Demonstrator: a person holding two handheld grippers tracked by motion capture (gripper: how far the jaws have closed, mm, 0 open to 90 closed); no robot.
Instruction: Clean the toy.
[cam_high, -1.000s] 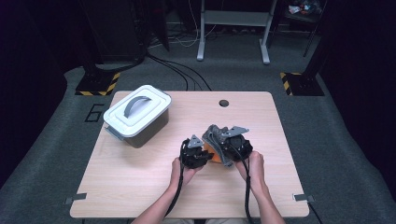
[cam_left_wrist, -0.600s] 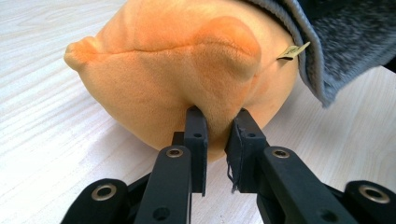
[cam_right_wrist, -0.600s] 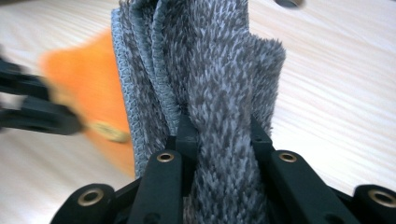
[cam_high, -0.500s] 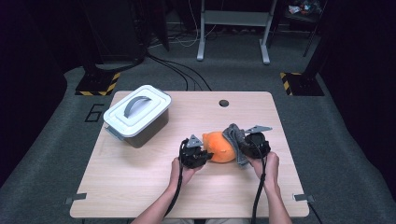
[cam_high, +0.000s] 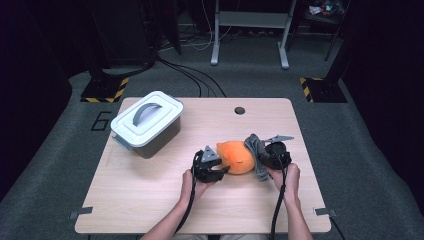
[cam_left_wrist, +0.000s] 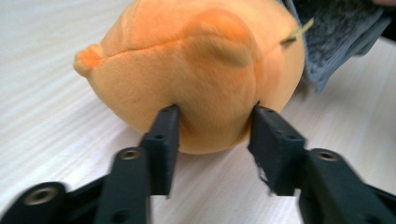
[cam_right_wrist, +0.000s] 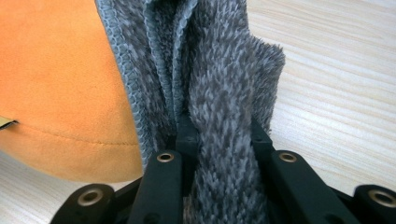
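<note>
1. An orange plush toy (cam_high: 237, 156) lay on the wooden bench (cam_high: 150, 200), right of the middle and toward the person's side.
2. The left gripper (cam_high: 216, 169) sat just left of the toy, held in the person's left hand (cam_high: 192, 182).
3. In the left gripper view its two black jaws stood on either side of the orange plush toy (cam_left_wrist: 196, 79), their tips against its near bulge. The jaws had just been opening with the toy between them, and they no longer looked to pinch the plush, so that grip was released.
4. The right gripper (cam_high: 262, 159) was at the toy's right side, held in the person's right hand (cam_high: 286, 179).
5. In the right gripper view its jaws were clenched on a fold of grey fuzzy cloth (cam_right_wrist: 219, 121), which rose bunched between them.
6. That grey fuzzy cloth (cam_high: 257, 152) lay against the right flank of the toy, touching it; in the left gripper view it showed behind the toy's far end (cam_left_wrist: 336, 32).
7. A grey lidded box (cam_high: 147, 122) with a curved handle on its white lid stood at the bench's far left corner, well apart from the toy.
8. A small round hole (cam_high: 240, 110) showed in the bench near its far edge.
</note>
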